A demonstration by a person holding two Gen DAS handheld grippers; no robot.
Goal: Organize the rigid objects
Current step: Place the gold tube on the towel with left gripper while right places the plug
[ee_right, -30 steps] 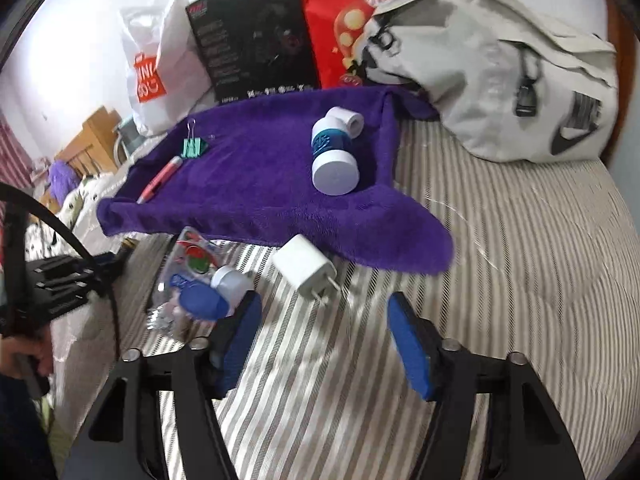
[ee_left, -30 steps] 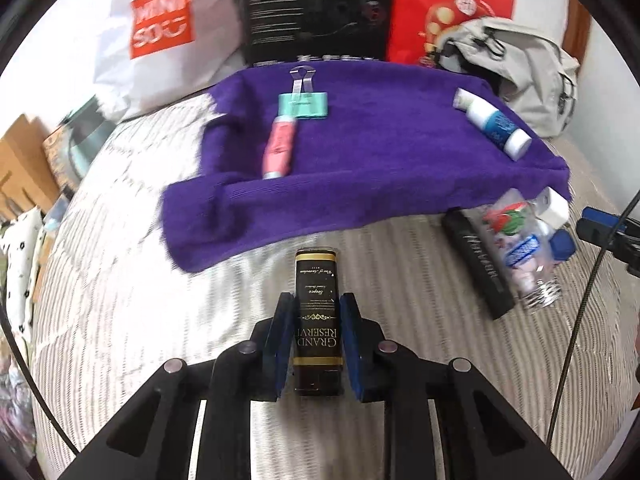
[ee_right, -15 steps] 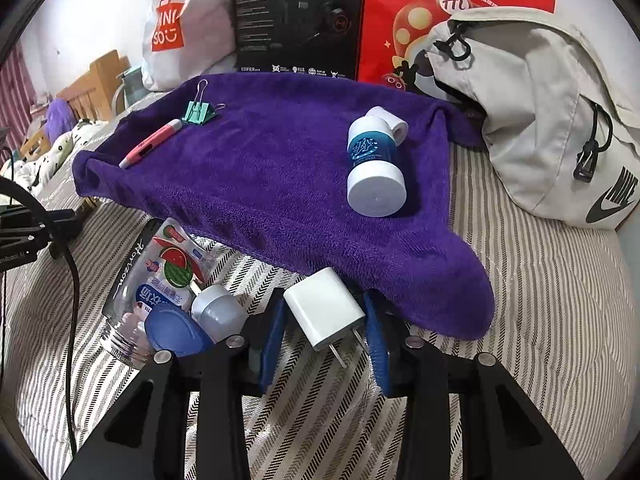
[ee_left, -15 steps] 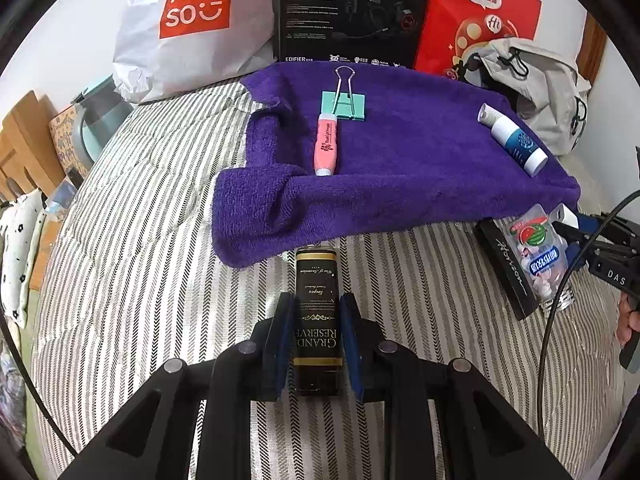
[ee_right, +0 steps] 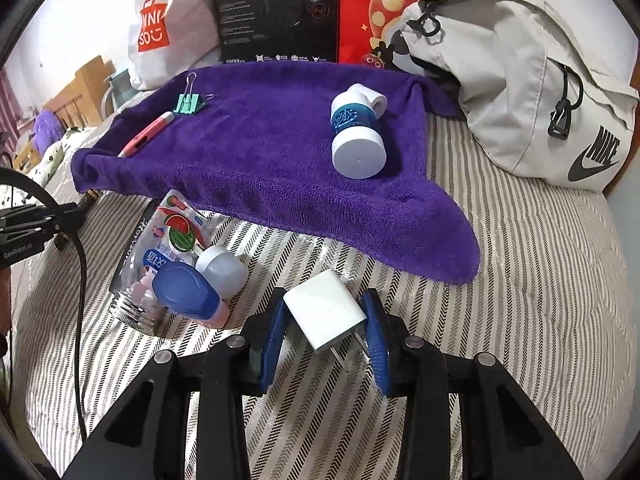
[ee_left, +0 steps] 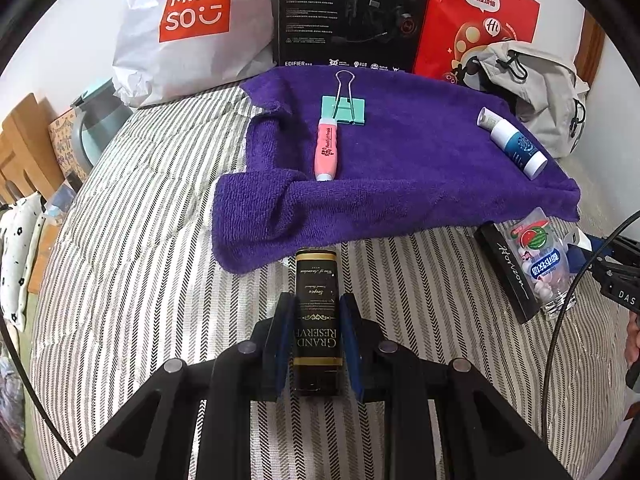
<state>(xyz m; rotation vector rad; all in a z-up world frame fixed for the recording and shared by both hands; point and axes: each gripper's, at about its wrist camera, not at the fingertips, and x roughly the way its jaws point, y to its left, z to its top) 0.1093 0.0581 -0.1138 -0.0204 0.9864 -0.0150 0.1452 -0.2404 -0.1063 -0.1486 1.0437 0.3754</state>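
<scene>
My left gripper is shut on a black "Grand Reserve" box, held lengthwise just short of the purple towel. On the towel lie a green binder clip, a pink pen-shaped tool and a blue-and-white bottle. My right gripper is shut on a white charger plug, its prongs pointing back toward me, close to the towel corner. Left of it lie a clear jar, a blue-capped bottle and a small white bottle.
A flat black box lies beside the jar on the striped bed cover. A grey backpack, a red bag, a black carton and a white shopping bag line the far side. Wooden furniture stands to the left.
My right gripper moved forward and shut on the white charger plug. My left gripper, still holding the black box, drew back a little from the towel.
</scene>
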